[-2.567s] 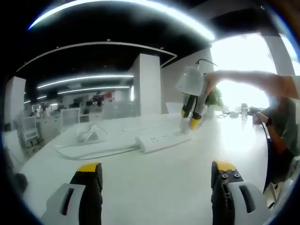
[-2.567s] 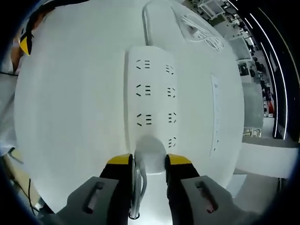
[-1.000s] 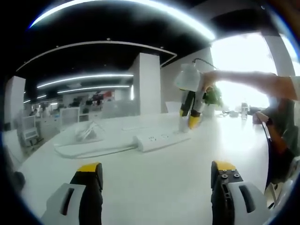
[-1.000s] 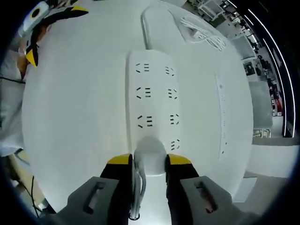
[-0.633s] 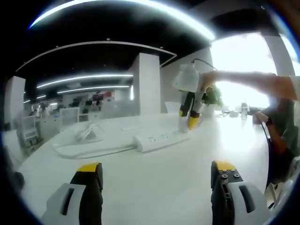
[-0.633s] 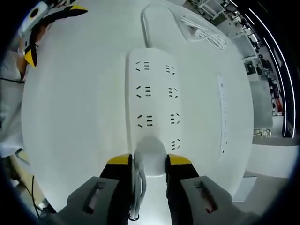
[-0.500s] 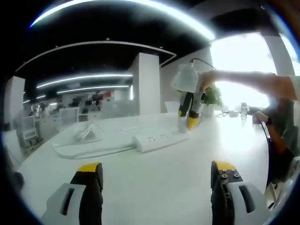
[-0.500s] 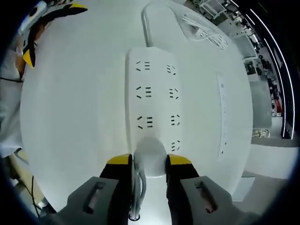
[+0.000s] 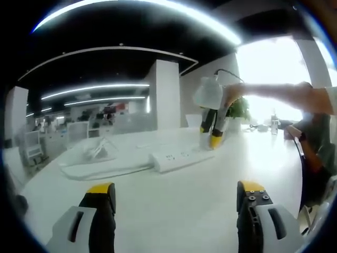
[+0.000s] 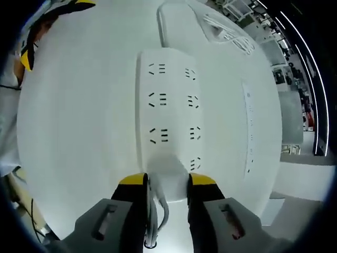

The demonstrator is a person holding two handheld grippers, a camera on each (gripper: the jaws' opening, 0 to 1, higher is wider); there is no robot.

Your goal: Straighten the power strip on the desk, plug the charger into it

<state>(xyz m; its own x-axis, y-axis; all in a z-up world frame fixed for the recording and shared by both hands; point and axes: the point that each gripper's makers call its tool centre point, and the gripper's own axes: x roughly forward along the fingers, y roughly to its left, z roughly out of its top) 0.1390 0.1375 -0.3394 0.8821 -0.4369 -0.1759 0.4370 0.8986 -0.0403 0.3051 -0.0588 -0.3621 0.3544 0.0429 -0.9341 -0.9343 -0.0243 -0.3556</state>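
Your right gripper (image 10: 167, 182) is clenched on the white charger (image 10: 167, 167) at the lower centre of its view, pressed against the near end of the power strip (image 10: 168, 105). Your left gripper (image 9: 176, 203) is released, jaws wide apart over the desk (image 9: 174, 211).

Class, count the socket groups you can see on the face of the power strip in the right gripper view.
7 on the power strip: three down its left column, four down its right. A fourth left one may be hidden under the charger that the right gripper holds.
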